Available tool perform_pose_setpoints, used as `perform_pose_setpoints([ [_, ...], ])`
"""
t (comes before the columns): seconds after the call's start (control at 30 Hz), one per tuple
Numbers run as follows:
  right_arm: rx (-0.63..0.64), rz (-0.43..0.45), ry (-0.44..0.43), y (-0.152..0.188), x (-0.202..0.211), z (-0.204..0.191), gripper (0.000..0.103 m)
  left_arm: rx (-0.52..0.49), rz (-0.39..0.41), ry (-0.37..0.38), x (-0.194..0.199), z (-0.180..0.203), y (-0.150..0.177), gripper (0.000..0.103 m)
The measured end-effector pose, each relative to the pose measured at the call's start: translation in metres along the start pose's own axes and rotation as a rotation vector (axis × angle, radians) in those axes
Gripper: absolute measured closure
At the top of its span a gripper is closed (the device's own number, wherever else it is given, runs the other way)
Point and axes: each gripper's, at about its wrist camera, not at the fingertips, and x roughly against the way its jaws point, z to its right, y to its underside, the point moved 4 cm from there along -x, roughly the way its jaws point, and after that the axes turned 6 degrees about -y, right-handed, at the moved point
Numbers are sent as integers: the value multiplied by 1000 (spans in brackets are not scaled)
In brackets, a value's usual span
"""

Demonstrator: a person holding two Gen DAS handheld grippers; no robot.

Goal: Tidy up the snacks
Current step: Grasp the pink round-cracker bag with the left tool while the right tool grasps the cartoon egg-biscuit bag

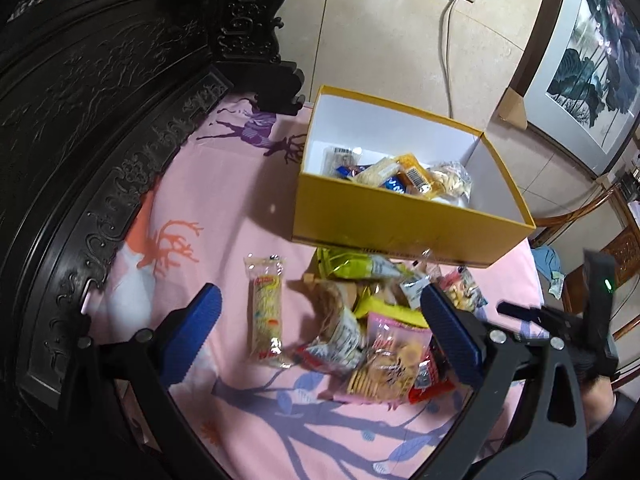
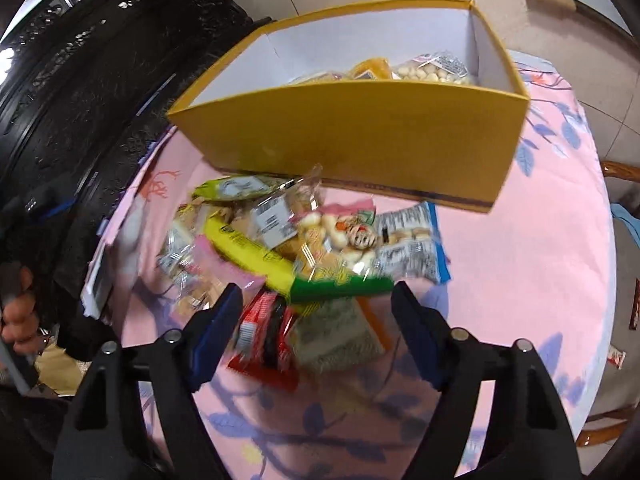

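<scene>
A yellow box (image 1: 400,216) with a white inside stands open on the pink sheet and holds several snack packets (image 1: 404,176). In front of it lies a loose pile of snacks (image 1: 372,320). A long clear noodle pack (image 1: 266,320) lies apart on the pile's left. My left gripper (image 1: 320,316) hangs open above the pile, and nothing is between its blue pads. In the right wrist view the box (image 2: 352,136) is close ahead. My right gripper (image 2: 318,304) is open low over the pile's near edge. A red packet (image 2: 264,332) and a grey-green packet (image 2: 340,332) lie between its fingers.
A dark carved wooden headboard (image 1: 100,140) borders the sheet on the left. Behind the box are a tiled wall with a socket and cable (image 1: 448,40) and a framed picture (image 1: 588,60). A wooden chair (image 1: 616,240) stands at the right. A hand (image 2: 16,312) shows at the left edge.
</scene>
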Motion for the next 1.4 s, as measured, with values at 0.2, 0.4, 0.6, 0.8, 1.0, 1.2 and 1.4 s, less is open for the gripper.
perform_pose_setpoints([
  [0.2,42,-47,24,-21,-31,7,26,10,-12,-1,4,-9,11,2],
  [0.4,96,-92,49,-22,-55,7,53,18,-39,-35,2,-22,23,2],
  [0.6,44,-47,15,-13,-31,7,58,-17,-57,-13,-4,-21,38,2],
  [0.8,-66,24,-31,11,11,13,58,-269,-73,91,-22,35,68,2],
  [1.0,-128,36,-54,33,28,11,57,-452,-94,123,-48,85,96,2],
  [1.2,-149,41,-68,45,33,7,57,-400,-148,78,-87,94,93,14],
  [1.4,-157,40,-73,49,32,8,57,-469,-135,22,-102,106,94,37],
])
